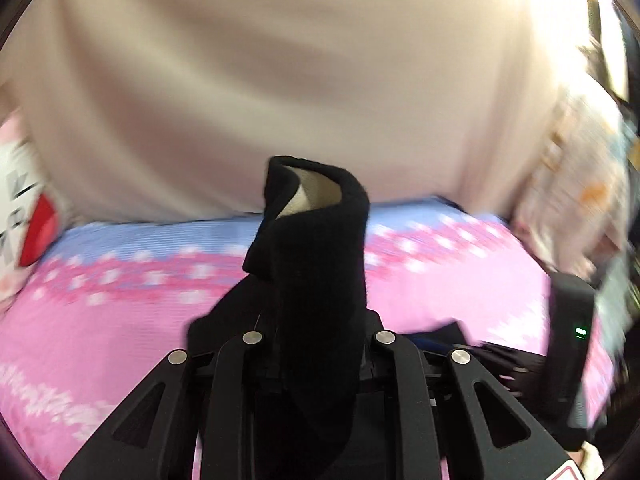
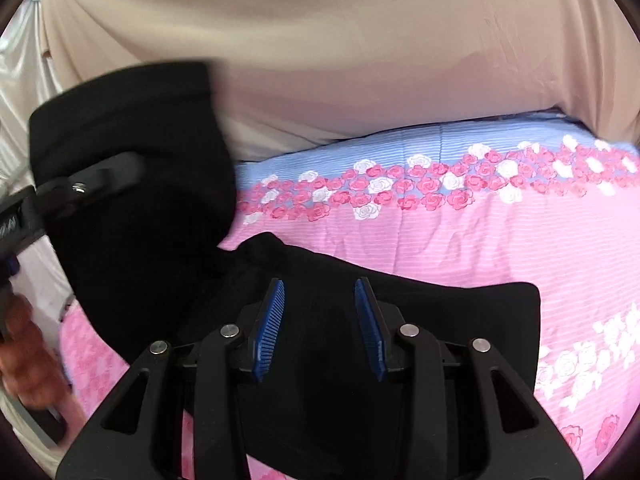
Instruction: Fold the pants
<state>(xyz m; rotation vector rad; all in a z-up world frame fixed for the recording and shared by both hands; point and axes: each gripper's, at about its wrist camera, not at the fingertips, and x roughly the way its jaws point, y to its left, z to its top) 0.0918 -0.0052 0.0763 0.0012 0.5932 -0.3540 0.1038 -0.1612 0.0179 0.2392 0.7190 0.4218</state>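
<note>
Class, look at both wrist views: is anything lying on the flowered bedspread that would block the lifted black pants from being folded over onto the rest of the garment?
Nothing visible does. The left gripper is shut on a raised part of the black pants. The rest lies flat under the open right gripper, and the flowered bedspread around it shows no other item.

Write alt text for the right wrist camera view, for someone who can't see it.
The right gripper, blue pads apart and holding nothing, hovers over black pants lying on a pink and blue rose-print bedspread. At left, the left gripper lifts one end of the pants off the bed, against a beige cloth backdrop.
</note>
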